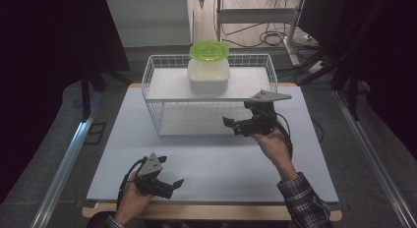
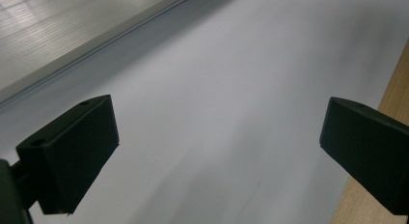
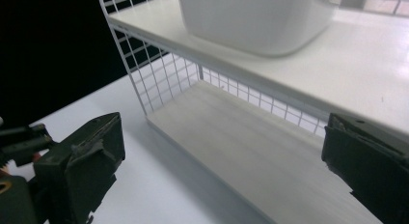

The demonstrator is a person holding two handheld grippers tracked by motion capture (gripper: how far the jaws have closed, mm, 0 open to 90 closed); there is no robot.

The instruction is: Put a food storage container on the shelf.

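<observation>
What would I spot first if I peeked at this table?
A bright green lid glows on a white tub, which sits on the top shelf of a white wire rack at the far side of the table. In front of the rack hangs the right gripper, open and holding nothing.

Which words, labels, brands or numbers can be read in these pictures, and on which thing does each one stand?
None: no text can be read in any view.
White container with green lid: plain, no label visible.
White wire rack: no marking visible.
Grey plates on the left claw and right claw: no writing visible.
</observation>
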